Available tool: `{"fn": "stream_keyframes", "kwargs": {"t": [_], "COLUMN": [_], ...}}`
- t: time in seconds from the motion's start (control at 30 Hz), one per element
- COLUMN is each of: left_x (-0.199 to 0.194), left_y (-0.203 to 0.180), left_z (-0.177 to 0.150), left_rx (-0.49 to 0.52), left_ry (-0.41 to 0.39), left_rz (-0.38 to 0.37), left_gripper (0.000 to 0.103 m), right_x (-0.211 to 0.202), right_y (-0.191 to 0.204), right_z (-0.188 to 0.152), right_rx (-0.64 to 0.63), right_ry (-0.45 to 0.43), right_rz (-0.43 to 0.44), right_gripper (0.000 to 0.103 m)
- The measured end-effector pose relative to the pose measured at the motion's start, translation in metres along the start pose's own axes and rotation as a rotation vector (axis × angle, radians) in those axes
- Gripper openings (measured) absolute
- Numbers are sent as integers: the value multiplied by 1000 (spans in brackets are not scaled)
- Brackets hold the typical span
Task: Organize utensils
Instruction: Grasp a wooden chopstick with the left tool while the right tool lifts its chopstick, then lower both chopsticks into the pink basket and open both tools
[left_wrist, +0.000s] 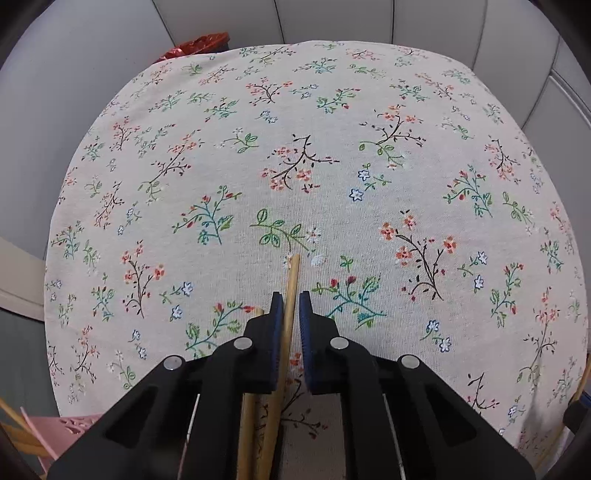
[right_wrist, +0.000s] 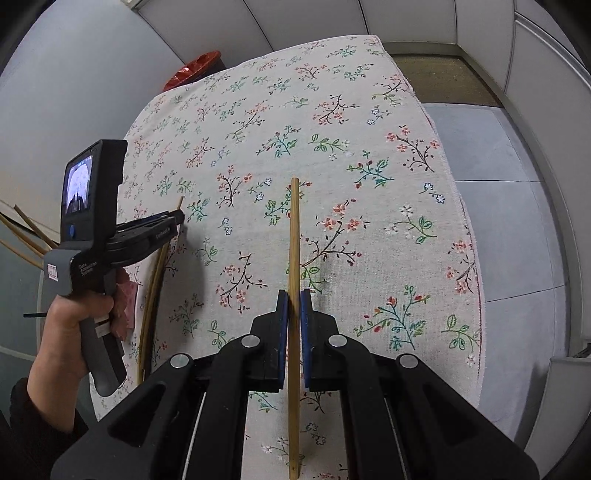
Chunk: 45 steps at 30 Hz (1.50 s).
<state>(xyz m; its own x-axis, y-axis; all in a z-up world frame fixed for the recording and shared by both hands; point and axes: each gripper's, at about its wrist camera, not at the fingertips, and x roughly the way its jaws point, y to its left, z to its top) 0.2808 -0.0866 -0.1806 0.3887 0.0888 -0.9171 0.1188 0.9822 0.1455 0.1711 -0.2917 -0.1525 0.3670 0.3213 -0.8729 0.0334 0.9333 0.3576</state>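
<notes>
My left gripper (left_wrist: 291, 295) holds a wooden chopstick (left_wrist: 290, 291) between its blue pads; its tip points forward over the floral tablecloth (left_wrist: 369, 129). A second chopstick (left_wrist: 246, 424) lies beside and under the left finger. My right gripper (right_wrist: 294, 293) is shut on another wooden chopstick (right_wrist: 294, 236), held above the cloth and pointing forward. In the right wrist view the left gripper (right_wrist: 179, 218) shows at the left, held by a hand (right_wrist: 70, 332), with chopsticks (right_wrist: 151, 306) running under it.
A pink perforated holder (left_wrist: 70, 424) with wooden sticks sits at the table's near-left edge; it also shows in the right wrist view (right_wrist: 127, 299). A red bag (right_wrist: 194, 68) lies beyond the far-left corner. Grey floor (right_wrist: 498, 221) lies right of the table.
</notes>
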Motion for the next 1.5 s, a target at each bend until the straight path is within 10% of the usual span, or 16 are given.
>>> {"fn": "stream_keyframes", "kwargs": {"t": [0.33,0.73,1.13,1.5], "left_x": [-19,-179,-298,-374], "left_y": [-17,-23,52,118], "left_z": [-31,-95,-145,-161], "left_rx": [50,127,-44,-155], "left_ry": [-42,-376,-663,-890], "left_rz": [15,-124,-298,-298], "left_gripper": [6,5,5,5], "right_x": [-9,-85,-156,-182], "right_y": [6,16,67,135], "right_z": [-3,-17,-32,-37], "right_rx": [-10,-24,-193,-291], "right_ry": [-38,-211,-433,-504], "right_rz": [-28,0,3,133], "right_gripper": [6,6,6,6]}}
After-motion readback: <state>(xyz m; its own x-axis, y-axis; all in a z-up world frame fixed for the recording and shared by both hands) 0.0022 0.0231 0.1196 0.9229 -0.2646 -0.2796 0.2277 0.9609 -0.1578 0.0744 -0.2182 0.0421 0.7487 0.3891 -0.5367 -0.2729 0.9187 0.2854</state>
